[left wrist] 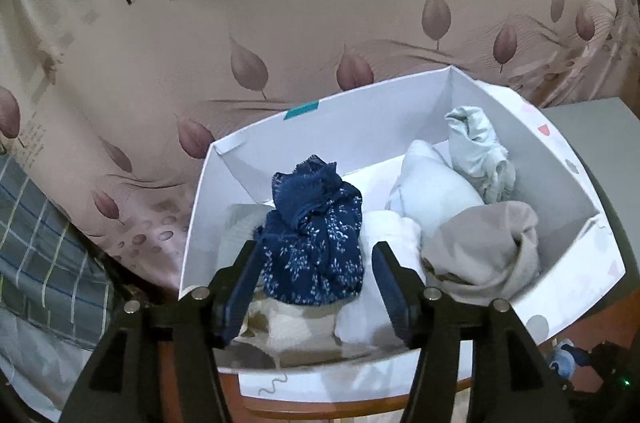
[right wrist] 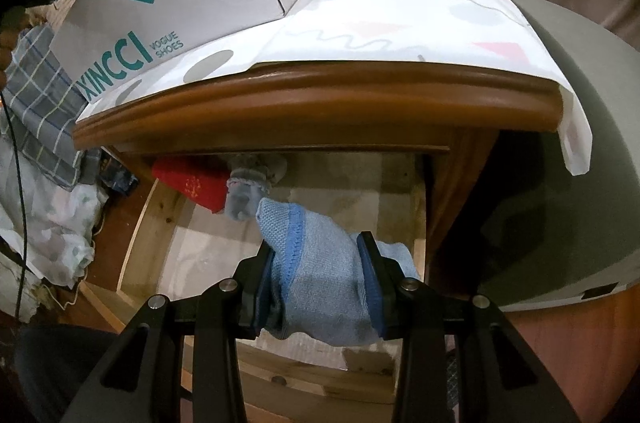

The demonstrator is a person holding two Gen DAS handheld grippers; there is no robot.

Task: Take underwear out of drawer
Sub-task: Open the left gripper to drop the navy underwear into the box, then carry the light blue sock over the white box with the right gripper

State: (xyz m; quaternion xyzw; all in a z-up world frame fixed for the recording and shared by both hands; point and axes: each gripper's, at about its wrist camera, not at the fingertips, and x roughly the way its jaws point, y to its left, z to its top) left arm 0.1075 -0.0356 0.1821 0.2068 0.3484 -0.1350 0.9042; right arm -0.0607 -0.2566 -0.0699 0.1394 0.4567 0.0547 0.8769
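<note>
In my left wrist view, my left gripper (left wrist: pixel 314 265) hangs low in the centre of the frame, tilted down into the white shoe box (left wrist: pixel 400 111). Its jaws stand apart. The navy floral underwear (left wrist: pixel 316 235) sits between them; the left finger brushes its edge, while a clear gap shows on the right, so I judge it released, dropped onto the pile. Around it lie a grey piece (left wrist: pixel 484 243) at lower right, a pale blue piece (left wrist: pixel 480 151) in the upper right corner and white pieces (left wrist: pixel 384 263) beside the navy one. The box seems to serve as the collecting place, which is why the clothes are heaped there.

In my right wrist view, my right gripper (right wrist: pixel 318 263) sits in the lower middle, pitched steeply down over the open drawer (right wrist: pixel 144 223). Its jaws are clenched on the light blue underwear (right wrist: pixel 320 271), the cloth bunched between both pads and sagging below them. A red folded item (right wrist: pixel 192 183) and a grey-blue piece (right wrist: pixel 246 191) lie further back in the drawer, under the wooden nightstand top (right wrist: pixel 280 91). The box stands at upper left on the patterned cloth (right wrist: pixel 400 23). I judge the next move is lifting this piece up to the box.
</note>
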